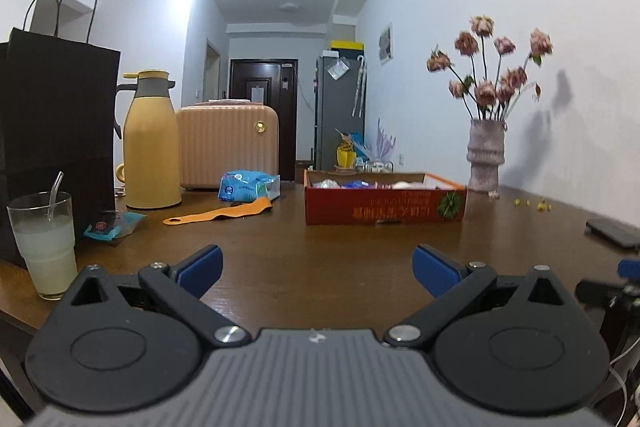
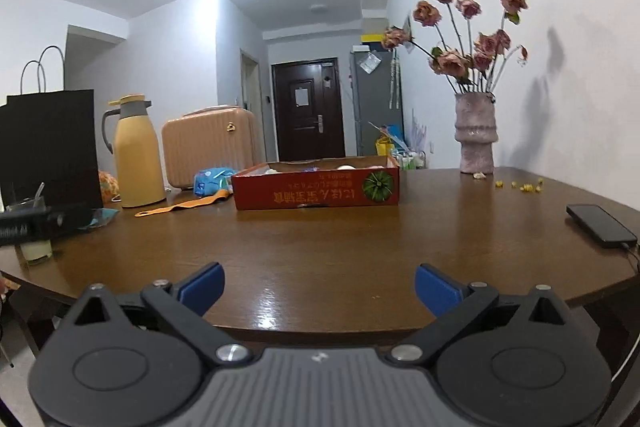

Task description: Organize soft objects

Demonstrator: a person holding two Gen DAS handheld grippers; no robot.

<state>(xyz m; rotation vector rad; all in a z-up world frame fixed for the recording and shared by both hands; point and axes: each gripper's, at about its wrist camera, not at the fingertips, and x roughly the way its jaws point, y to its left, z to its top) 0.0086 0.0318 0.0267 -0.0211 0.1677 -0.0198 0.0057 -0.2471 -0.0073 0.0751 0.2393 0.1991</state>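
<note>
A red cardboard box sits on the brown table and holds several soft items, only partly visible over its rim. A blue plastic packet lies left of the box, with an orange strap in front of it. A small blue packet lies by the black bag. My left gripper is open and empty, low over the table, well short of the box. My right gripper is open and empty near the table's front edge.
A yellow thermos, a pink case, a black paper bag and a glass of milky drink stand at the left. A vase of dried roses stands back right. A phone lies at right.
</note>
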